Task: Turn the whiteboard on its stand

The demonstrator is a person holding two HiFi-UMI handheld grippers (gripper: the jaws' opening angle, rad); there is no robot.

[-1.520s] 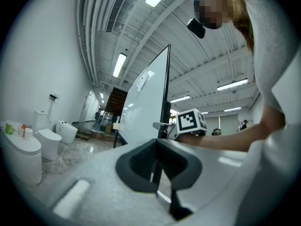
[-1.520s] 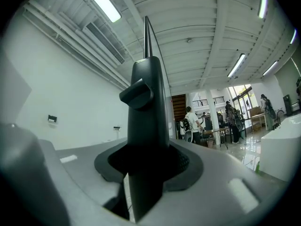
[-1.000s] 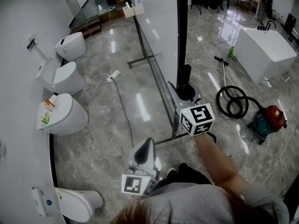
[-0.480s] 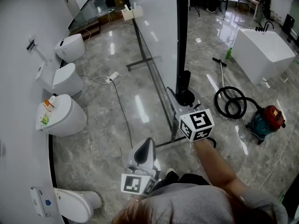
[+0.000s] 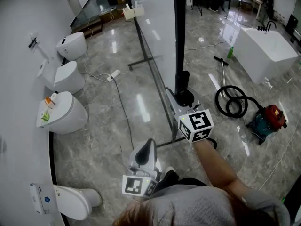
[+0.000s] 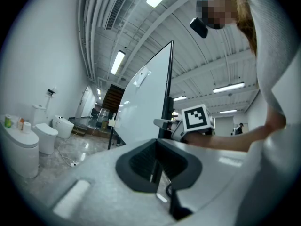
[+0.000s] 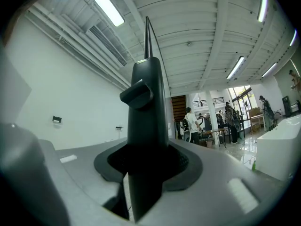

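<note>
The whiteboard (image 5: 157,27) stands upright on its stand in the middle of the marble floor (image 5: 108,126), edge-on to the person working it. The right gripper (image 5: 176,98) is held level, its jaws clamped on the board's black side frame (image 7: 148,102). The left gripper (image 5: 148,146) hangs close to the person's body, jaws pressed together on nothing. Toilets (image 5: 66,114) line the left side, and a red vacuum cleaner (image 5: 269,119) sits well off to the right
</note>
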